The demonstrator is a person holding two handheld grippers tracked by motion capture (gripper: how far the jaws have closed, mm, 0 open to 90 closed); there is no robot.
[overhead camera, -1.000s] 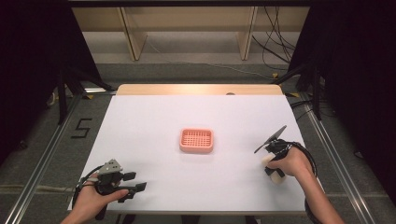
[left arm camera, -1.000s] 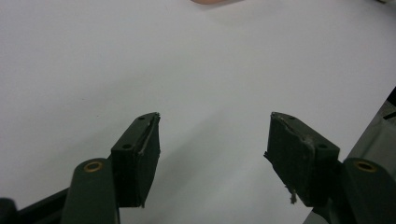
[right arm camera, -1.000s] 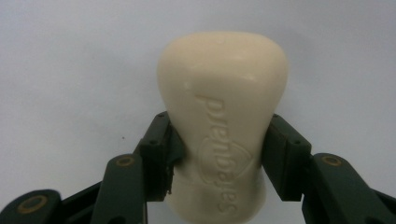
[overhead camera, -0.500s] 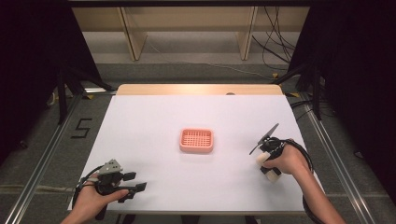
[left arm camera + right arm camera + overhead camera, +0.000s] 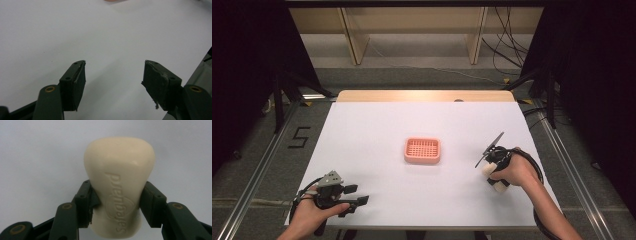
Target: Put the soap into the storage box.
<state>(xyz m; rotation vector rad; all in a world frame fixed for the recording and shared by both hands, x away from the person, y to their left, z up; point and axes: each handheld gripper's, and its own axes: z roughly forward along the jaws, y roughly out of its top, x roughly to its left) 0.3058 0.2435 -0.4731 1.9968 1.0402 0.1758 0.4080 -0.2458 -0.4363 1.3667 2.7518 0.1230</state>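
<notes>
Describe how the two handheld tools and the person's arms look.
Both tools have dark green-black jaws with brass-coloured rivets and flat, worn pads. The left tool carries a grey three-cornered plate; the right tool has a thin black blade-like part. Black cables trail from each. Forearms are bare, no sleeves.

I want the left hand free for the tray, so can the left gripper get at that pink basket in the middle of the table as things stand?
Probably yes. The left gripper is open and holds nothing, and bare white table lies between it and the pink basket. The right gripper, shut on the soap, is off to the side.
</notes>
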